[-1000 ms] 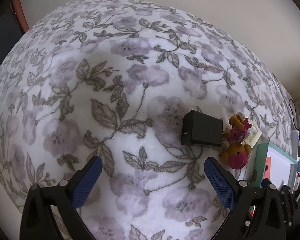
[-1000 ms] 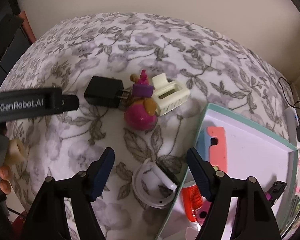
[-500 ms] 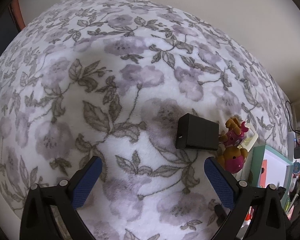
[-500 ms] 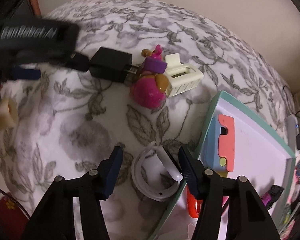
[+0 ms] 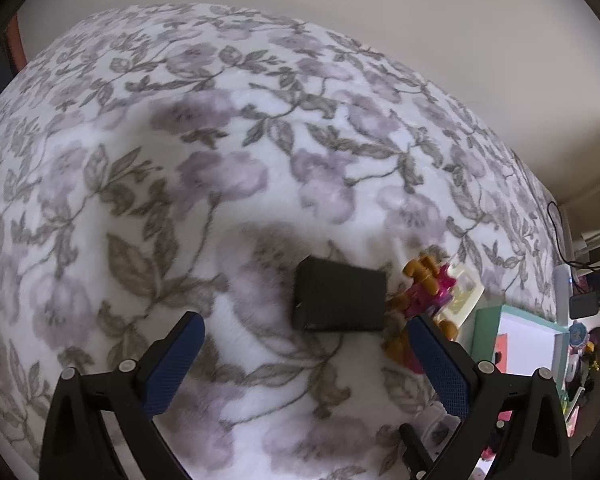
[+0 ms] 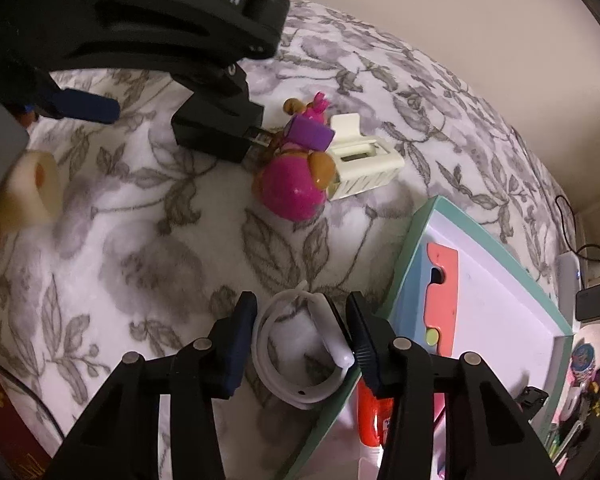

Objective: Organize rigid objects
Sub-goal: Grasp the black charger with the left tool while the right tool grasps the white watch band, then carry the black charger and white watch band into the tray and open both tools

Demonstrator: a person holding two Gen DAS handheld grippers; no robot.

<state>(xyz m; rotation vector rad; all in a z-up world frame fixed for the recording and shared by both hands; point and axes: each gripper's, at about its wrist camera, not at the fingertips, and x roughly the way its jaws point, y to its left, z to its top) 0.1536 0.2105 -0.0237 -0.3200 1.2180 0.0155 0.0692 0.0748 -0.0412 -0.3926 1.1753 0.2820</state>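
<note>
The right claw [image 6: 300, 328] sits low in the centre of its frame with its blue pads either side of a white plastic ring [image 6: 300, 354] — the right pad looks to touch the ring's thick tab, the left pad stands just off the rim, so the jaws are partly drawn in and bracketing the ring, not yet clearly pinching it. The ring lies on the flowered blanket [image 6: 148, 248], right against the edge of the teal-rimmed tray [image 6: 408, 240], which reads as the collecting place: a coral-and-blue block [image 6: 440, 280] is already inside it and a red tube [image 6: 374, 416] shows at lower centre, so a short lift to the right would probably land the ring there.

The left claw [image 5: 304, 358] is spread wide at the bottom of its frame and holds nothing; it points at the black charger [image 5: 340, 300] just ahead, likely the next pick. In the right view the charger's metal prongs point towards a pink toy figure [image 6: 296, 176], which leans against a cream plastic holder [image 6: 364, 164] — a tight cluster at upper centre.

Writing: the left tool's black body, at the upper left of the right view, reads "Robot.AI", the start cut off. The tube's label is too small to read.
</note>
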